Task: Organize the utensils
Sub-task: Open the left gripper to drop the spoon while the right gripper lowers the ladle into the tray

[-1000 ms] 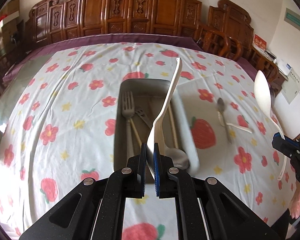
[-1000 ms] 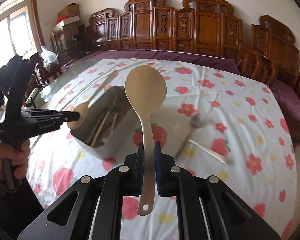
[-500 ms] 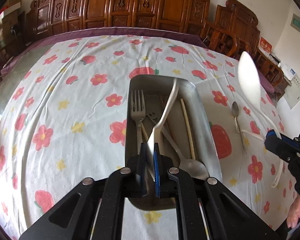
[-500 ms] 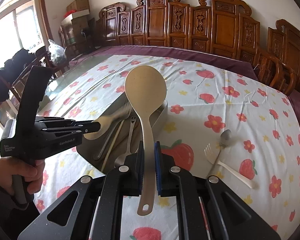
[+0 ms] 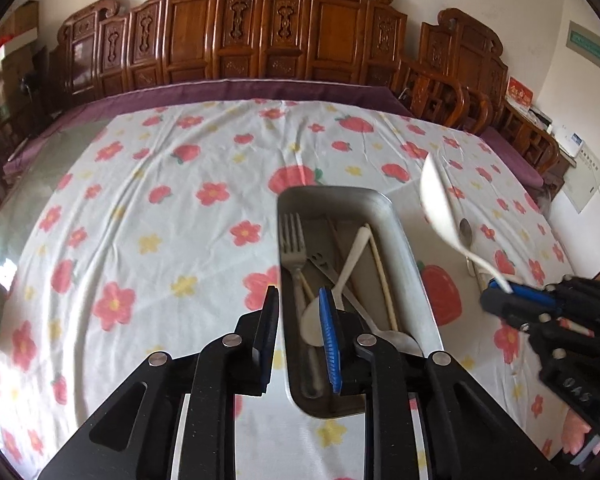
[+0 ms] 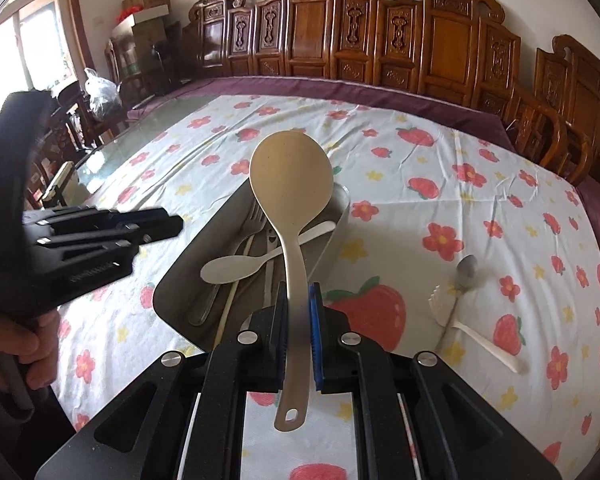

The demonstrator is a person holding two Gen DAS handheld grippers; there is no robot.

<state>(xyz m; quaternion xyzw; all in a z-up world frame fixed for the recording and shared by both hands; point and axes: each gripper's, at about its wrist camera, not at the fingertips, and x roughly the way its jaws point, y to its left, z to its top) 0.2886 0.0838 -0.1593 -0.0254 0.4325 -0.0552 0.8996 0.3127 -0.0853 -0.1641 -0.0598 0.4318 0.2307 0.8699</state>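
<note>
Left gripper (image 5: pixel 298 316), nearest in the left wrist view: its jaws have just been opening and now stand apart with nothing between the pads, poised over the near left wall of the metal tray (image 5: pixel 410 256). The white spoon (image 5: pixel 342 280) lies free in the tray, bowl toward the camera and handle running away toward the far end.

Right gripper (image 6: pixel 298 320): clamped on the handle of the beige rice paddle (image 6: pixel 290 188), which stands upright with its round blade above the tray's far end in the right wrist view and its pierced handle end hanging below the pads.

Tray contents, beyond the left gripper: a metal fork (image 5: pixel 294 236) along the left side, a metal spoon (image 5: pixel 396 338) with its bowl at the near right corner, and pale sticks, probably chopsticks (image 5: pixel 382 276), lengthwise on the right; a second fork seems to lie among them, though overlap makes this unclear.

Right of the tray, well apart from it, a small metal spoon (image 6: pixel 466 270) and a white plastic fork (image 6: pixel 460 320) lie crossed on the floral tablecloth (image 5: pixel 160 220).

Farthest: a row of carved wooden chairs (image 6: pixel 432 36) along the wall.

A hand (image 6: pixel 28 344) grips the left gripper's handle at the left edge of the right wrist view.
</note>
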